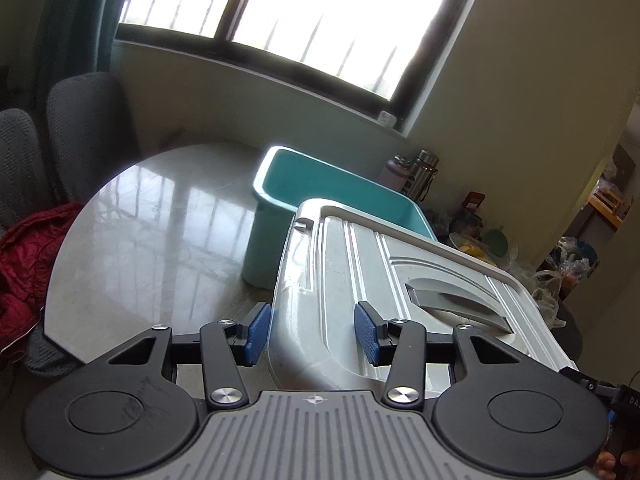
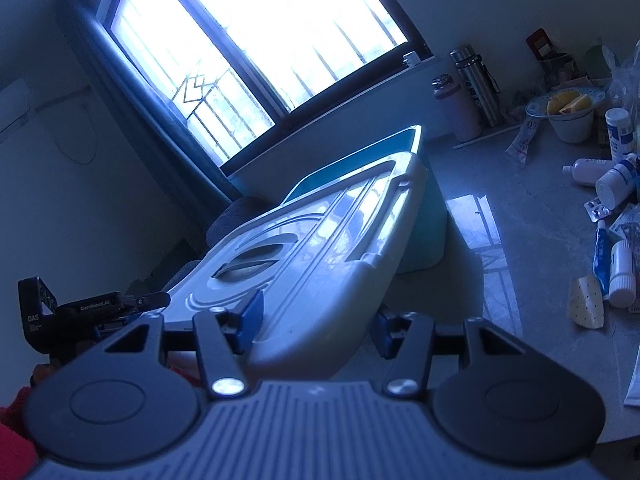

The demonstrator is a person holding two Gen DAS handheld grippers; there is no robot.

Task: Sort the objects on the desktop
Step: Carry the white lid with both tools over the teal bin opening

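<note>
The left wrist camera sits just behind its own fingers, close over one end of the lid [image 1: 384,280], looking slightly down across the table [image 1: 160,232] toward the window [image 1: 304,16], with the tub [image 1: 288,188] just beyond. The right wrist camera rides as near at the lid's [image 2: 320,248] other end, rolled so the window [image 2: 256,40] slants, with the bottles [image 2: 616,184] on its right. Both views share the lid, tub, window and the flasks [image 1: 424,174] by the wall.

The pale grey lid [image 1: 384,276] with a recessed handle tilts above the table. Behind it stands the open teal bin [image 1: 316,188].
</note>
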